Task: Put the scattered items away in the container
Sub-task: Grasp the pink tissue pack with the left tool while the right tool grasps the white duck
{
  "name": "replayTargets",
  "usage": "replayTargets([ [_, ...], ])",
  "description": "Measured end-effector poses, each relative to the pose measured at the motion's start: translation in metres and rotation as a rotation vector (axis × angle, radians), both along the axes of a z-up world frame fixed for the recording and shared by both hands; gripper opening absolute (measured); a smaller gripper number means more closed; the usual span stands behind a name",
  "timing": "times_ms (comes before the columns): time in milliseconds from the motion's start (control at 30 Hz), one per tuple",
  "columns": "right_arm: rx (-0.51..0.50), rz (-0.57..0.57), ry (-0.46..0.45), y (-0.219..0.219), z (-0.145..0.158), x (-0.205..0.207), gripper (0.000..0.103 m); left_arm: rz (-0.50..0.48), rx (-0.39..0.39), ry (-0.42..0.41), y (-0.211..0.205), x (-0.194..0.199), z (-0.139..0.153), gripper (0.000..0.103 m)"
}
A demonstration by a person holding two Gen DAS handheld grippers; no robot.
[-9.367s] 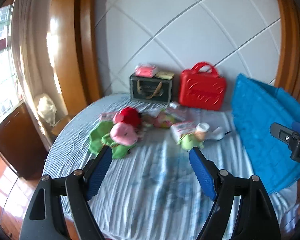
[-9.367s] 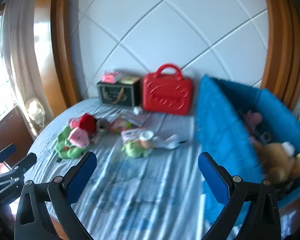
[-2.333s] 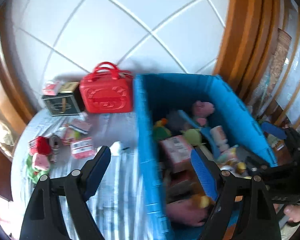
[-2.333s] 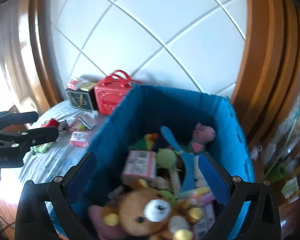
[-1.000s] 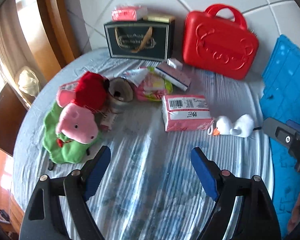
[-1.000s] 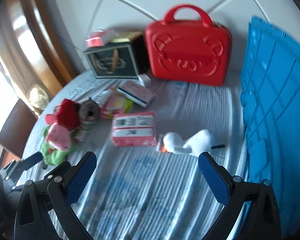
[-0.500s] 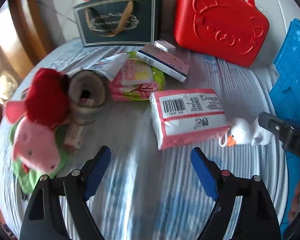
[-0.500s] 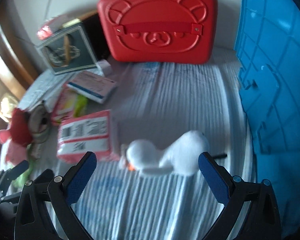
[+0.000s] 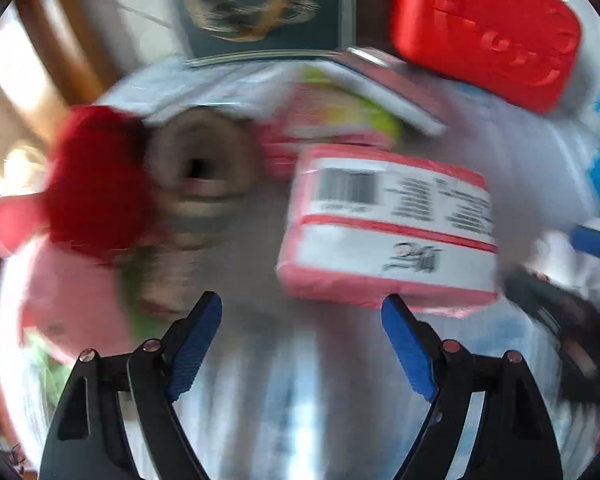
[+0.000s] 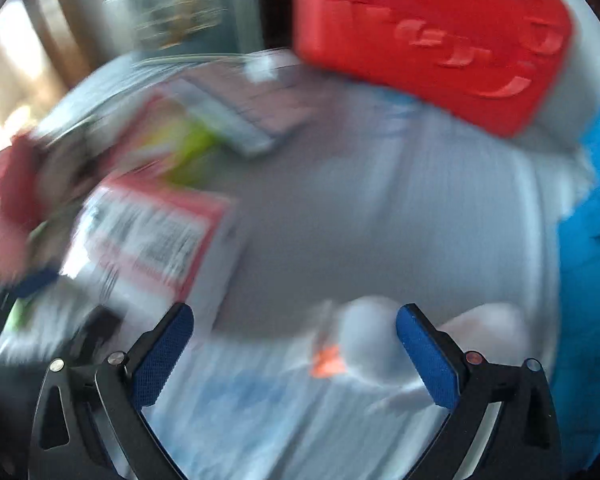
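Pink tissue pack (image 9: 388, 232) lies beyond the left gripper (image 9: 302, 316); both grippers' jaws gape empty, the right gripper (image 10: 294, 326) over a blurred, seemingly white duck (image 10: 372, 340).

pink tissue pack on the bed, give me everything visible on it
The pink tissue pack is a soft, plastic-wrapped rectangular block lying flat on the striped bedsheet. Its upturned face carries a white label with a barcode, small print and a red stripe; the edges are pink. It sits just beyond the left gripper, whose jaws stand open, not touching. A pink-and-green packet lies close behind it.
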State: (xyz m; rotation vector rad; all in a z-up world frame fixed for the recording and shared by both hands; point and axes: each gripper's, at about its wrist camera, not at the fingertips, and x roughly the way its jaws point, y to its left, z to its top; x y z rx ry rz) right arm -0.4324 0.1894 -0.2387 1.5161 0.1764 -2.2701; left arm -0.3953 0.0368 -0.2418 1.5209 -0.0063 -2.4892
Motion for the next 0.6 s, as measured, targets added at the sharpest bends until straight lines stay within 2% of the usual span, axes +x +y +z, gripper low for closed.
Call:
replayTargets([
  [67, -0.093, 0.076, -0.014, -0.009, 0.009, 0.015, 0.103, 0.054, -0.002, 0.005, -0.017, 0.013, 0.007, 0.082],
  [100, -0.099, 0.085, 0.01, -0.012, 0.014, 0.018, 0.103, 0.072, 0.011, 0.009, -0.023, 0.019, 0.01, 0.082],
  [200, -0.062, -0.009, 0.096, -0.006, 0.024, -0.001, 0.103, 0.095, 0.06, 0.009, -0.033, 0.031, 0.016, 0.082],
  [267, -0.071, -0.08, 0.088, 0.002, 0.02, -0.023, 0.103, 0.088, 0.074, 0.001, -0.028, 0.034, 0.015, 0.082],
  [367, -0.036, -0.113, 0.079, 0.003, 0.008, -0.05, 0.103, 0.083, 0.079, -0.006, -0.017, 0.031, 0.012, 0.082],
  [467, 0.007, -0.102, 0.06, -0.002, -0.006, -0.067, 0.103, 0.078, 0.086, -0.013, -0.012, 0.022, 0.008, 0.082],
  [600, -0.038, -0.056, -0.007, 0.001, -0.015, -0.073, 0.103, 0.083, 0.069, -0.016, -0.013, 0.012, 0.003, 0.082],
])
